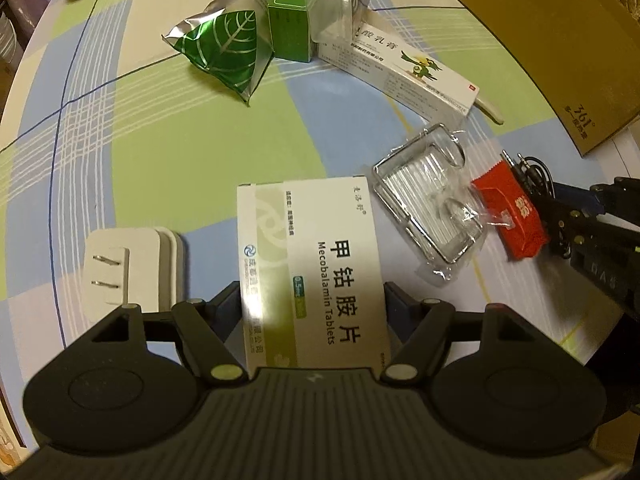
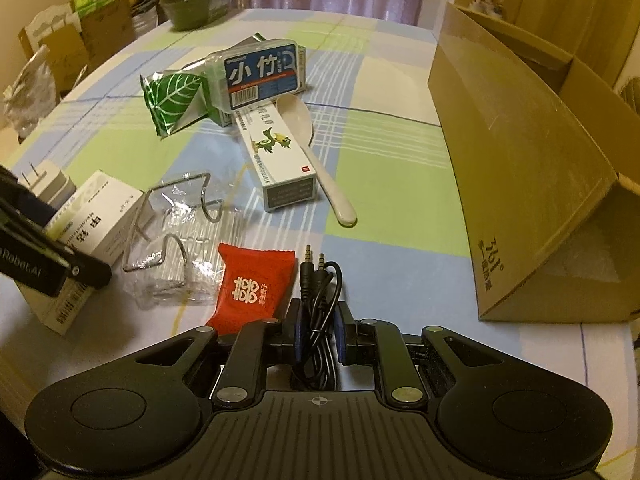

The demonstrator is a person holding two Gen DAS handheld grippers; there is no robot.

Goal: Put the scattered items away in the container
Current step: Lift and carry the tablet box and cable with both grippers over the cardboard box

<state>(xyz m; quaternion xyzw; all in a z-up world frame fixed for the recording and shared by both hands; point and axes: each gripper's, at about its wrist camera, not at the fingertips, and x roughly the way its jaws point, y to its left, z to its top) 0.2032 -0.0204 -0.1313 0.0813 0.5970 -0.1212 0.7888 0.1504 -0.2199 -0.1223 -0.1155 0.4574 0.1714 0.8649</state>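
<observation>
My left gripper (image 1: 314, 304) is shut on the white Mecobalamin tablet box (image 1: 312, 260), also seen in the right wrist view (image 2: 90, 232). My right gripper (image 2: 318, 328) is shut on a coiled black audio cable (image 2: 318, 300), which lies beside a red candy packet (image 2: 250, 290). The open cardboard shoebox (image 2: 532, 184) stands to the right. A wire rack in clear wrap (image 2: 176, 240), a white ointment box (image 2: 280, 152), a white spoon (image 2: 316, 152), a green leaf pouch (image 2: 172, 100) and a white plug adapter (image 1: 128, 268) lie scattered on the checked tablecloth.
A clear floss-pick box (image 2: 260, 72) leans on a green carton (image 1: 290, 28). A dark green pot (image 2: 188, 4) sits at the table's far edge. Boxes and bags (image 2: 60, 48) stand beyond the table on the left.
</observation>
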